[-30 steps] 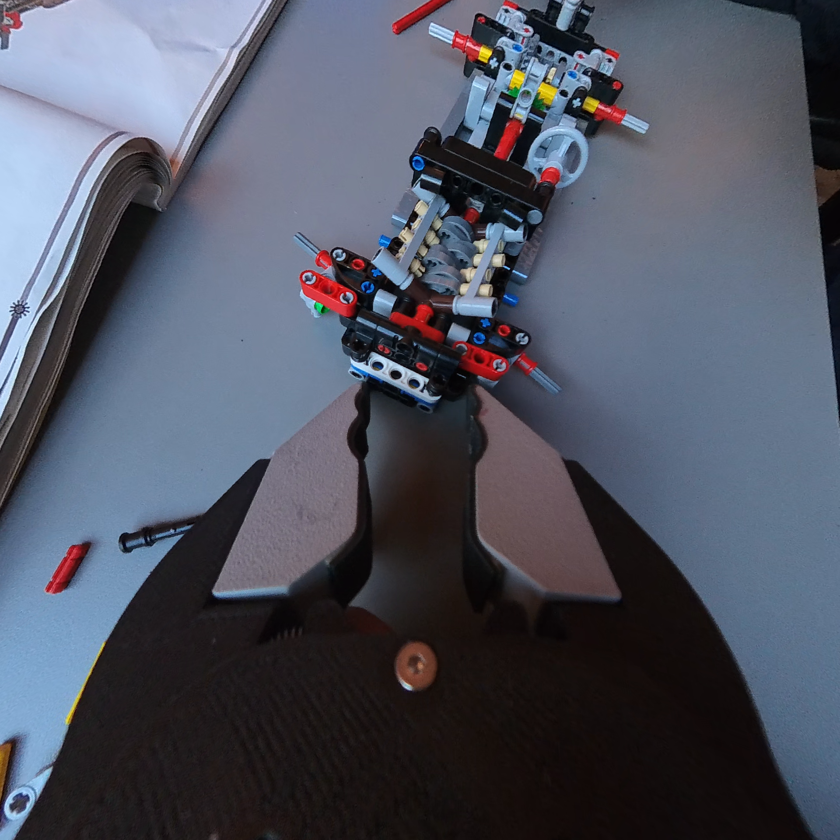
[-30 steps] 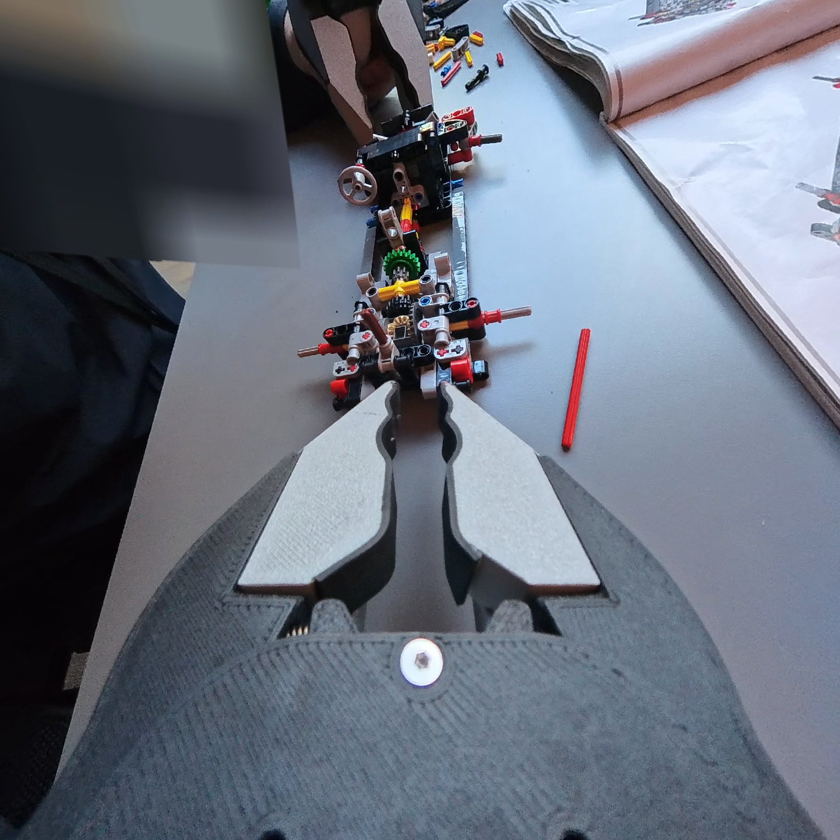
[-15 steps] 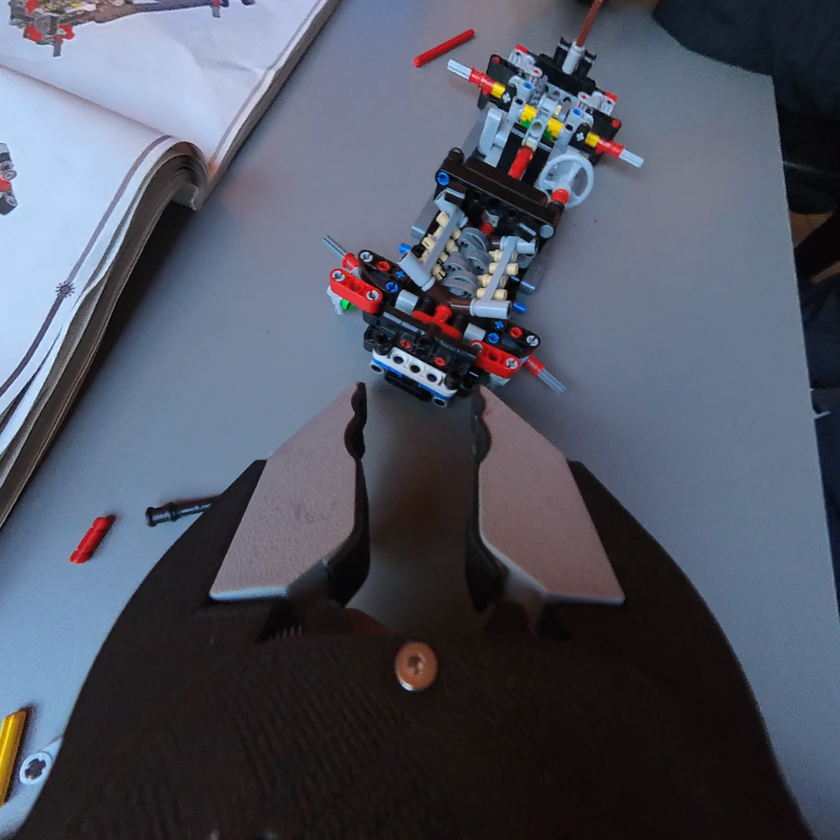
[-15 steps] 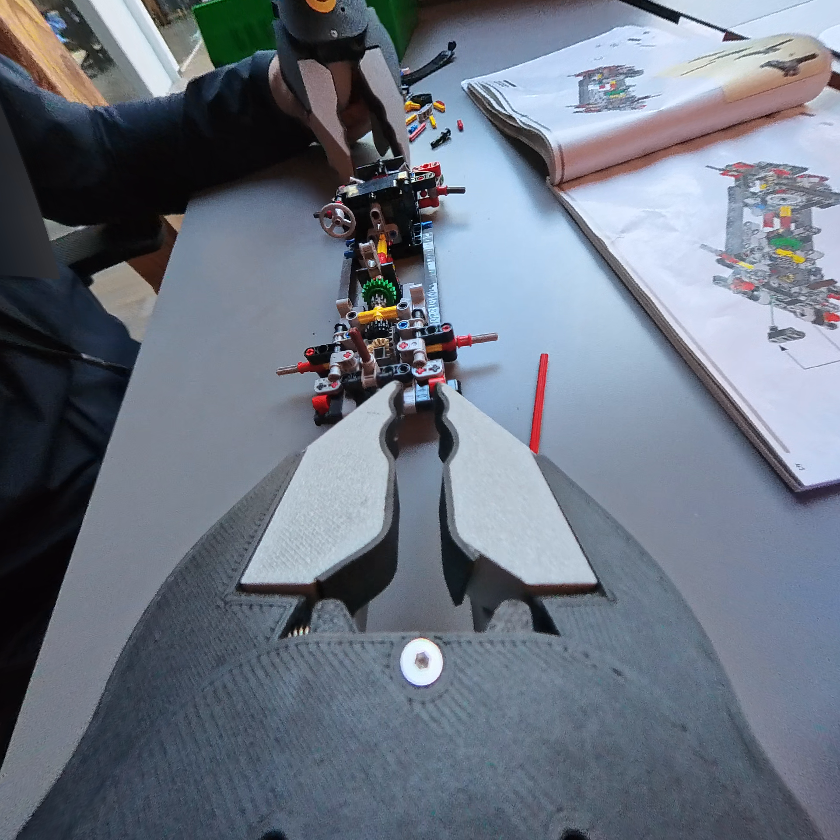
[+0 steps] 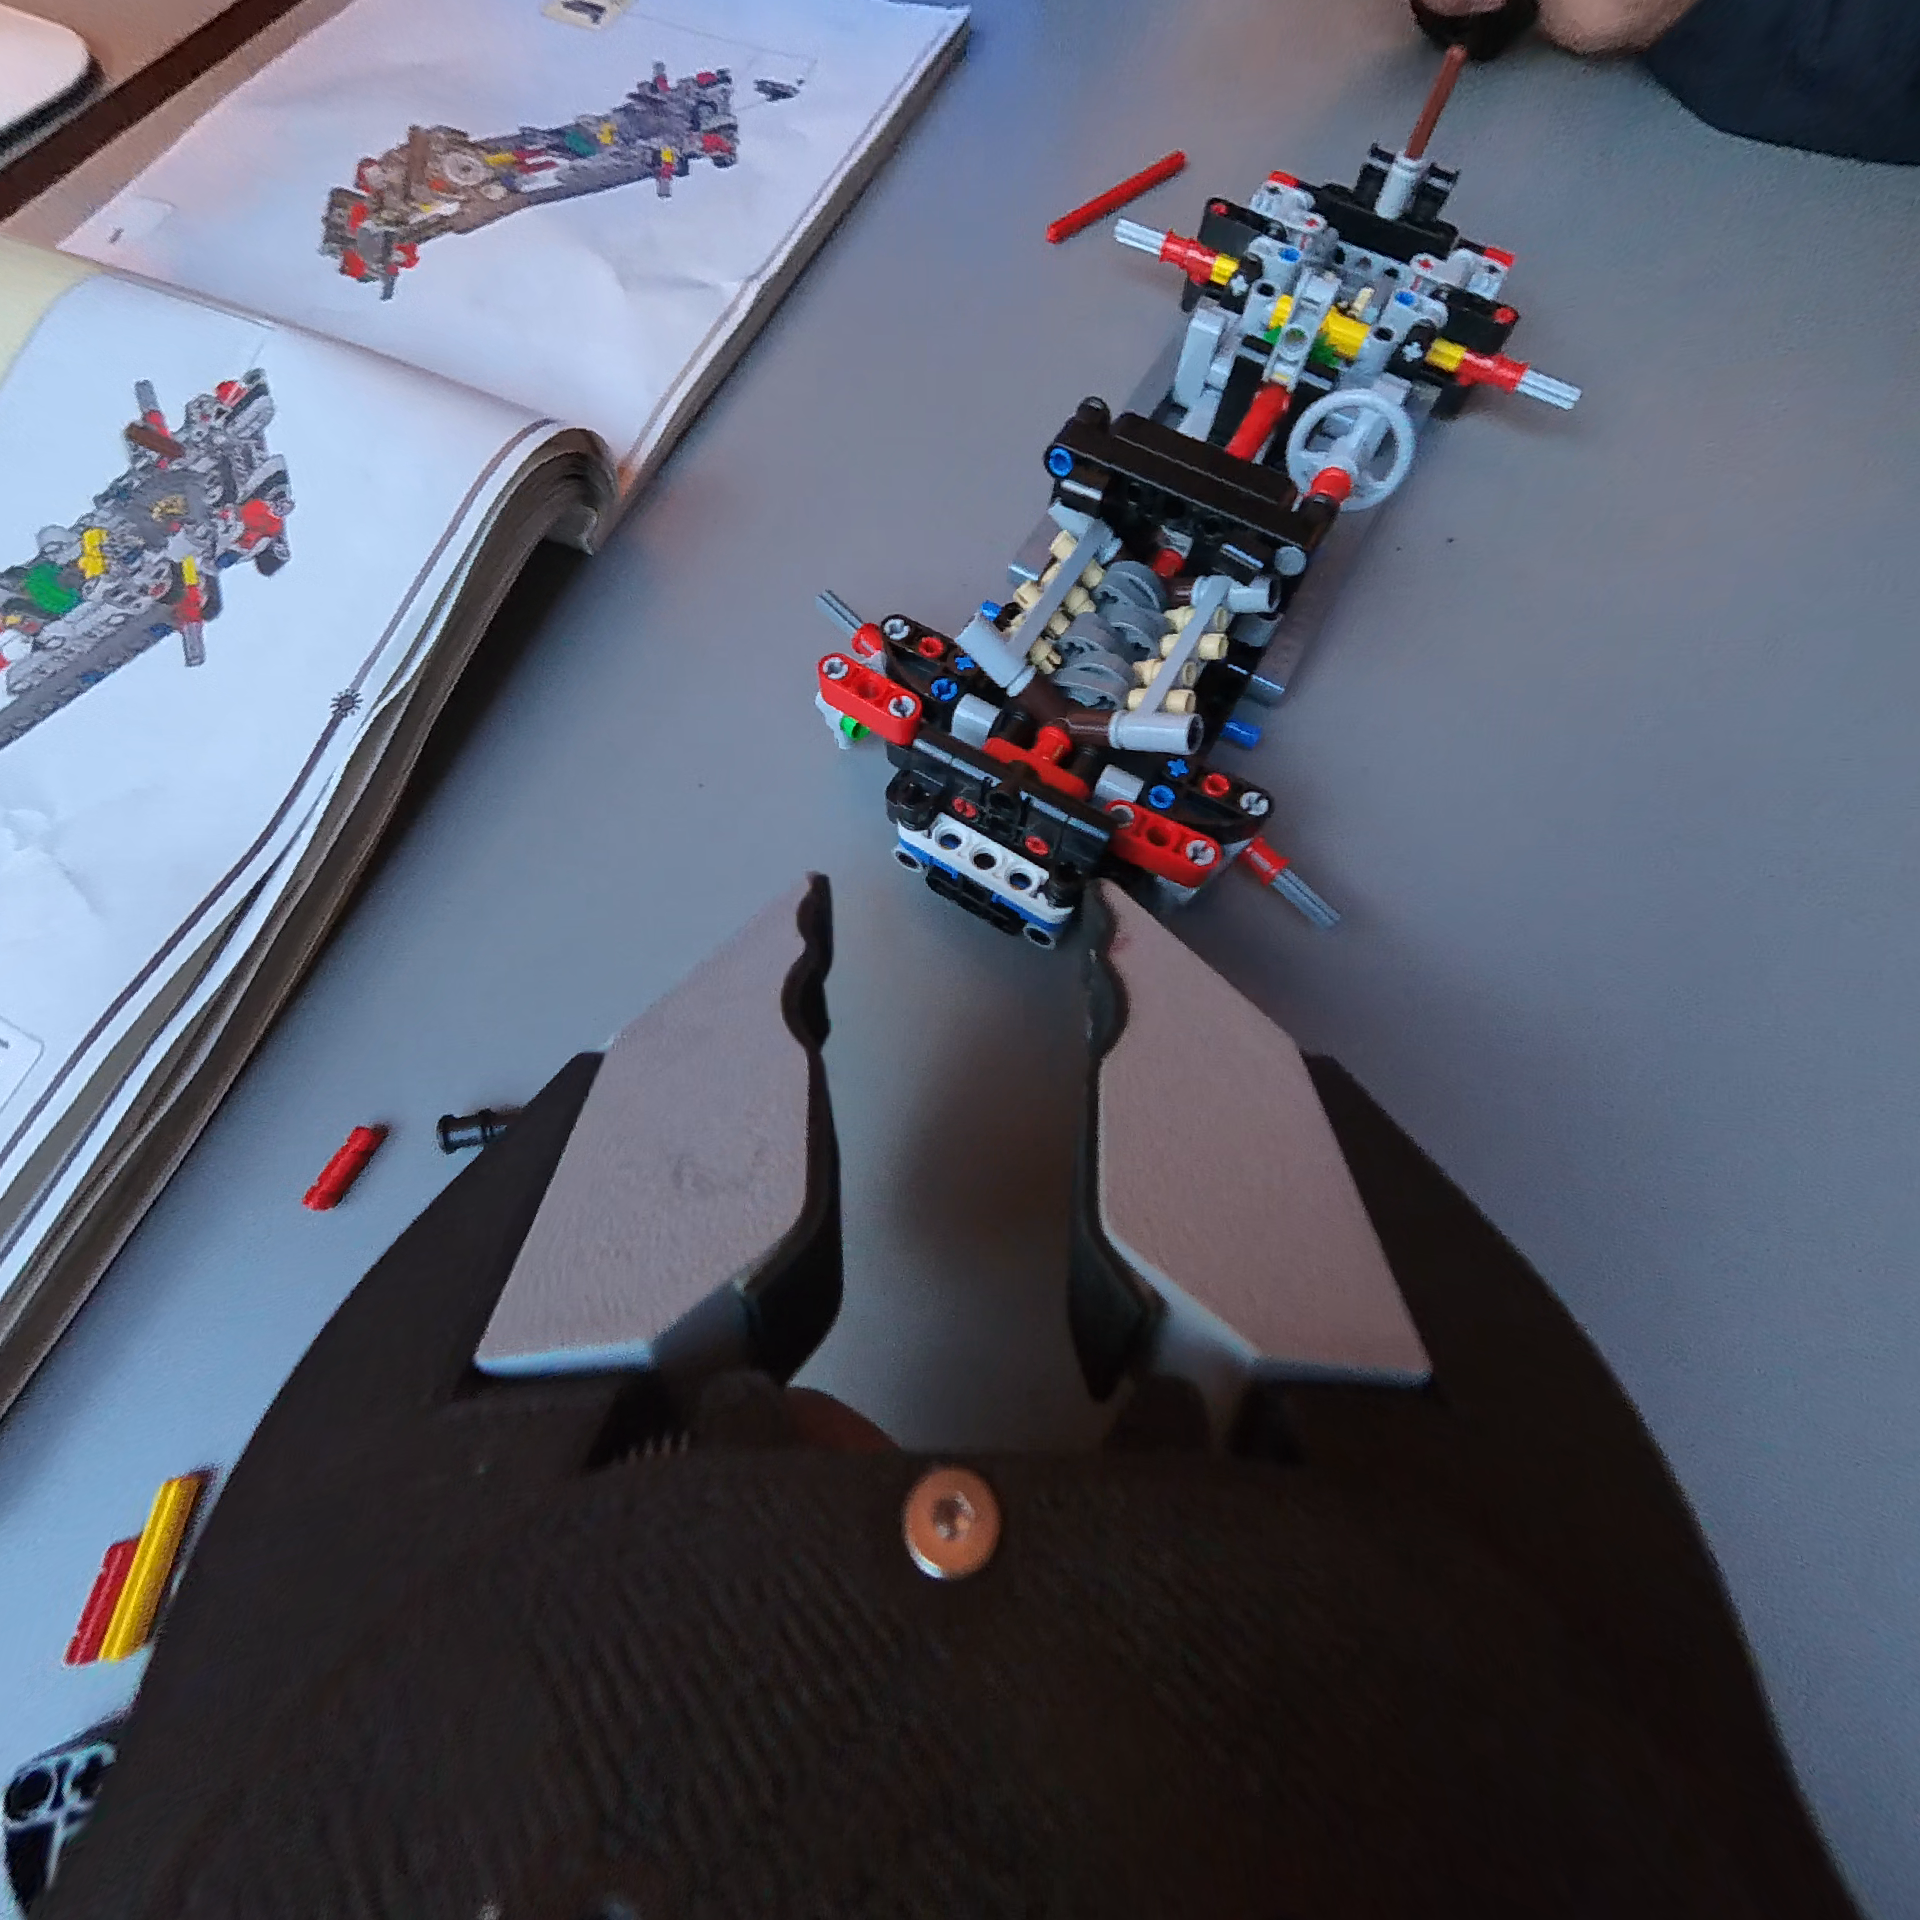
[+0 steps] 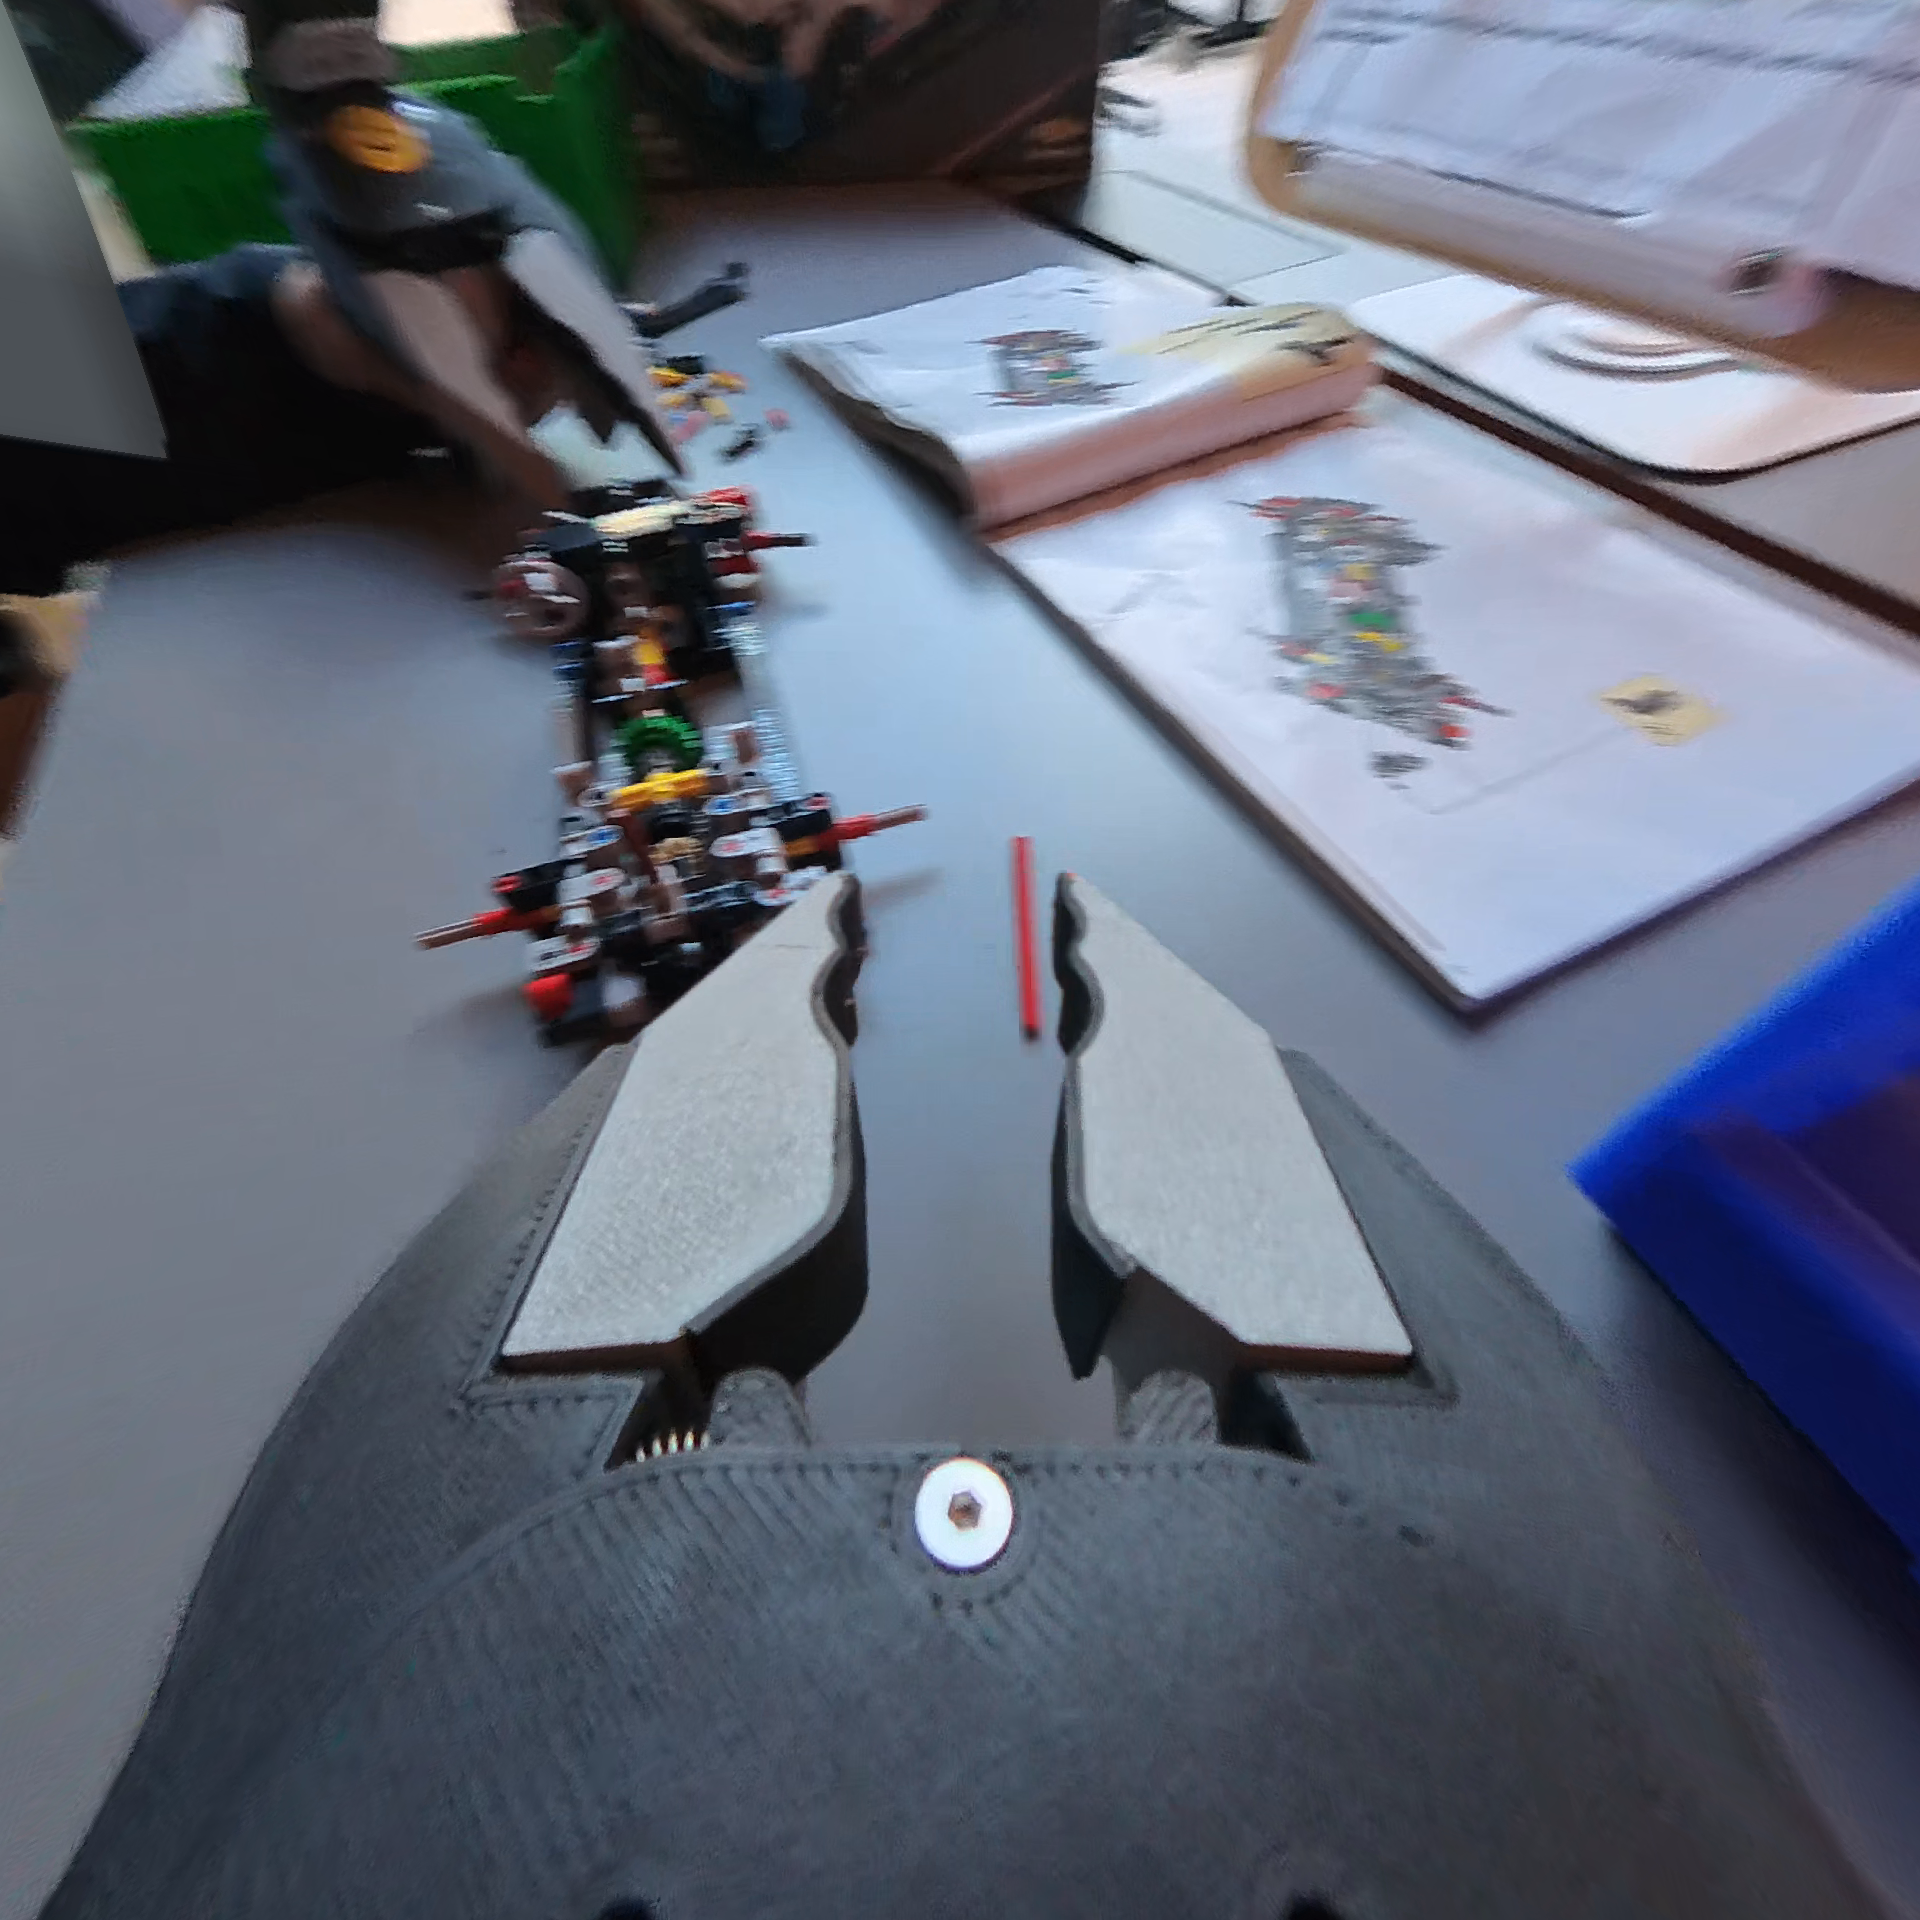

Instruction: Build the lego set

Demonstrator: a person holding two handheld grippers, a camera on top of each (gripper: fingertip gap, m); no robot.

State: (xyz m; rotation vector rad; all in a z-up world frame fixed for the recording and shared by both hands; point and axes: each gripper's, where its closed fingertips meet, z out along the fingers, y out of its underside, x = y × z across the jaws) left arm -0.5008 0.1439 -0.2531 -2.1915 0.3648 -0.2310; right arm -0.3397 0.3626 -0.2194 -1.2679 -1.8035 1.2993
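- Left gripper (image 5: 956, 904): jaws apart, nothing held, just before the brick chassis (image 5: 1143, 623) end.
- Right gripper (image 6: 956, 914): jaws apart, nothing held, red rod (image 6: 1025, 935) lying on table (image 6: 260, 1039) between fingertips.

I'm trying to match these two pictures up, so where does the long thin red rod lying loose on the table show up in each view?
Left wrist view: red rod lies near the top, right of centre, just left of the model's far end.
Right wrist view: red rod lies mid-frame on the table, seen between the open right gripper's fingertips, nearer the right one.
Shared landmark: the model, with the open booklet beyond the rod.
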